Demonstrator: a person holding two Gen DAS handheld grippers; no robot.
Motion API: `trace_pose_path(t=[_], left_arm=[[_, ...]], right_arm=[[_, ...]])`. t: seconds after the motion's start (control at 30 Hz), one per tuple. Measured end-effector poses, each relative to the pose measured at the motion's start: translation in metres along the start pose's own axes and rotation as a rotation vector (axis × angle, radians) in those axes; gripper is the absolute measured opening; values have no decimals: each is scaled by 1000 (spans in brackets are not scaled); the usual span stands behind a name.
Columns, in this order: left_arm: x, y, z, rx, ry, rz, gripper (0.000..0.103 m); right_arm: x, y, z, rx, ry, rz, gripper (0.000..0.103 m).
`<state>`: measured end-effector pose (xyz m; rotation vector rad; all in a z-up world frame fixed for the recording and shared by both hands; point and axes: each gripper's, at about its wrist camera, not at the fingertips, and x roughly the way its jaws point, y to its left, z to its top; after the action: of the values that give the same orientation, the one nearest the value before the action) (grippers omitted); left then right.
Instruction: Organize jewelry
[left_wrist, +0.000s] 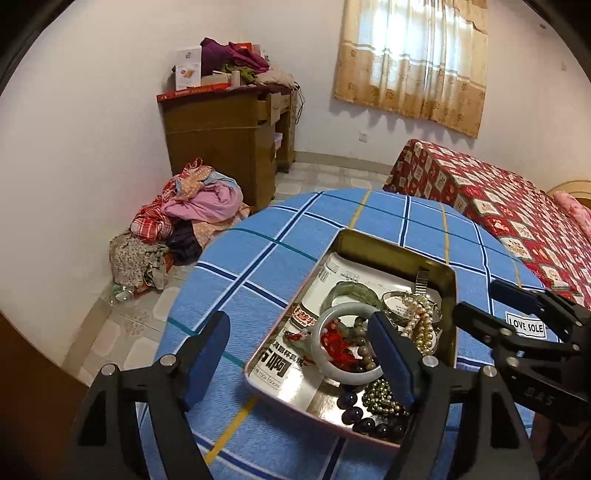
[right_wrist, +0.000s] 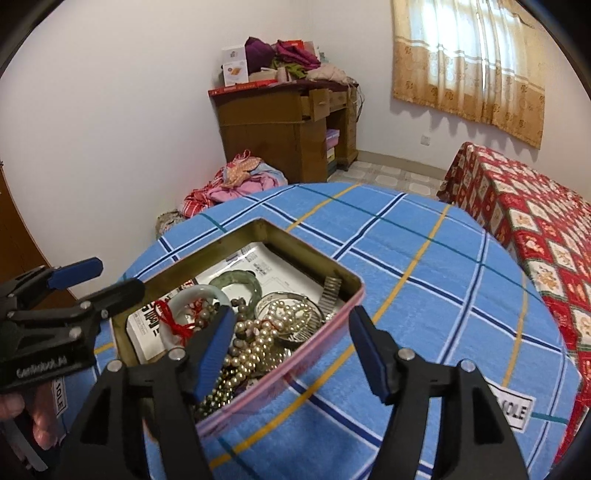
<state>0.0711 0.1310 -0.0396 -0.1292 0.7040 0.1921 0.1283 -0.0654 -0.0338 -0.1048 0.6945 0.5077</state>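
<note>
Metal tin (left_wrist: 448, 295) straddled by our left gripper (left_wrist: 299, 363) and right gripper (right_wrist: 291, 350) | fingers apart, nothing held | step: choosing a piece | next: close on pearls (right_wrist: 258, 332).

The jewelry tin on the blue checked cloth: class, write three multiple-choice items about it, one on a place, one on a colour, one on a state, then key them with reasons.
1. Where does the pearl necklace lie?
A. inside the tin
B. on the bed
C. on the floor

2. What colour is the cord tied on the pale bangle?
A. blue
B. red
C. yellow

3. How does the left gripper stand?
A. shut on a bracelet
B. shut on nothing
C. open, holding nothing

Key: 1 A, the pearls are heaped within the tin's walls. 2 B, a red knot sits on the bangle's rim. 3 C, its blue pads stand wide apart, straddling the tin's left wall, gripping nothing.
</note>
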Motion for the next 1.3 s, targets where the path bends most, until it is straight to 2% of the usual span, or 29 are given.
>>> trace_pose_path(t=[0.2,0.5,1.3], left_arm=[[-18,-3,1,16,-28,4,77],[-34,-10,5,34,-61,1,77],[-44,-16,6,42,-74,-10,77]], right_arm=[[-24,-1,-3,15,-43,-5,74],[-39,-3,-5,25,-70,-8,75],[-44,-1,-10,18,-78,-8,76]])
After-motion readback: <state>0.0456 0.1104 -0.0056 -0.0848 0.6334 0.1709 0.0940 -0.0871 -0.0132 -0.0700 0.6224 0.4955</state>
